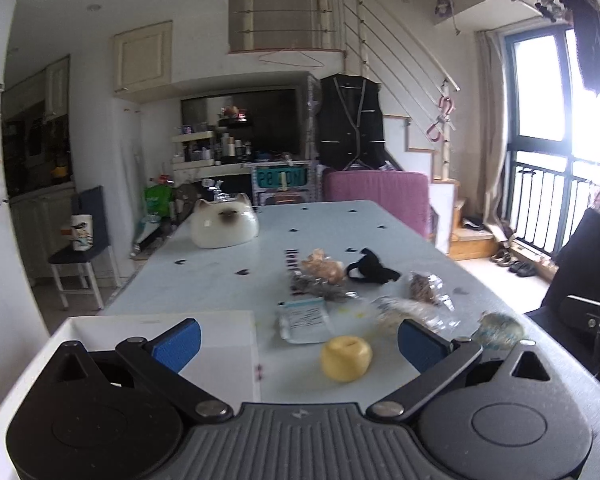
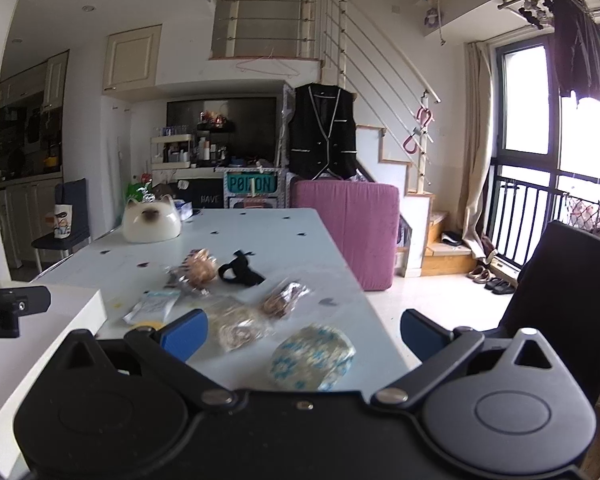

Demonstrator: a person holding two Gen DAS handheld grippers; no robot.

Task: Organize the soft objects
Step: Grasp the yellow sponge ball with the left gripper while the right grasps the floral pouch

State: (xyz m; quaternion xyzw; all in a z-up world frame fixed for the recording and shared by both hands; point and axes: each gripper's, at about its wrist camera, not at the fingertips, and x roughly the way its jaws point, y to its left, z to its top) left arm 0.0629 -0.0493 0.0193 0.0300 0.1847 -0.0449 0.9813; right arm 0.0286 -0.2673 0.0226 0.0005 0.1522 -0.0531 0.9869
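Soft items lie on the pale table (image 1: 228, 276). A yellow apple-shaped squishy (image 1: 346, 358) sits between the fingers of my open left gripper (image 1: 298, 344), near the right one. A round blue-patterned squishy (image 2: 312, 356) lies between the fingers of my open right gripper (image 2: 304, 332); it also shows in the left wrist view (image 1: 498, 328). Wrapped bread-like squishies (image 2: 238, 326) (image 2: 282, 300) (image 2: 198, 268), a black fabric piece (image 2: 238, 270) and a flat clear packet (image 2: 154, 306) lie beyond. A white box (image 1: 160, 320) is at the left.
A white cat-shaped plush (image 1: 224, 222) sits at the table's far left. A pink chair (image 2: 346, 228) stands at the far end, a dark chair (image 2: 564, 280) on the right, a blue chair (image 1: 86, 236) on the left. The table edge runs close on the right.
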